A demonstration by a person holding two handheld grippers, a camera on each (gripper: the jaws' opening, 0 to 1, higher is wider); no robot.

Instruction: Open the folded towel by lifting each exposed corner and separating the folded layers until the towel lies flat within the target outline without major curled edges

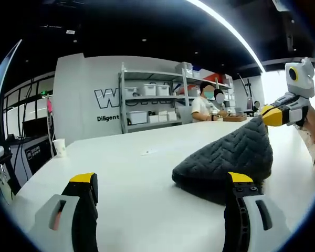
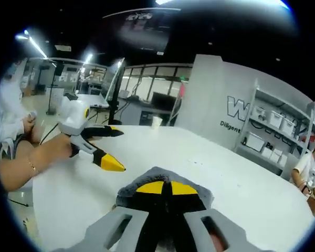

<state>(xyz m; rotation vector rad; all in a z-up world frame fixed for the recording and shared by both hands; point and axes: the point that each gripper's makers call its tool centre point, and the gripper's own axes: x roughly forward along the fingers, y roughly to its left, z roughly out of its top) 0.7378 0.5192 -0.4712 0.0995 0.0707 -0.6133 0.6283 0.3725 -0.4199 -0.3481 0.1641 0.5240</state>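
While right tool [image 2: 163, 188] pinches towel [image 1: 226, 157] corner, hiding it | left tool [image 1: 163, 184] apart

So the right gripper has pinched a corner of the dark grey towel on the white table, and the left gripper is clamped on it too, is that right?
Not quite. The right gripper is shut on the dark grey towel on the white table, but the left gripper is open, its jaws apart and holding nothing, as the left gripper view shows.
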